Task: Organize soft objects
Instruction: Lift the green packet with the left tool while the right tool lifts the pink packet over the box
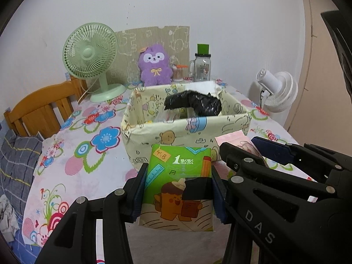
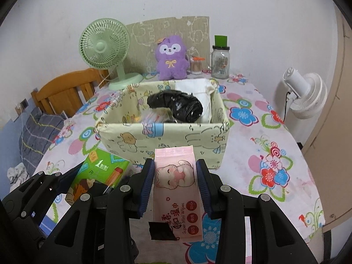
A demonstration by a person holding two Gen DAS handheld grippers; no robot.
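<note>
Left claw [image 1: 178, 189] gripped green cartoon-printed soft tissue pack [image 1: 179, 176]; right claw [image 2: 175, 184] gripped pink plastic wet-wipes pack [image 2: 176, 187]. Cream printed fabric box [image 2: 162, 136] ahead, part-filled; both packs undeposited.

Left gripper [image 1: 178, 189] clamped on a green tissue pack [image 1: 178, 184], blue pads pressing both its sides, held above the flowered tablecloth [image 1: 72, 154]. Just beyond, a fabric box [image 1: 167, 136] holding a black bag [image 1: 195, 103]. At right, the right gripper [image 1: 253, 154] with a pink packet [image 1: 233, 139]. Behind, green fan [image 1: 90, 52], purple plush [image 1: 155, 65], glass jar [image 1: 202, 66].
</note>
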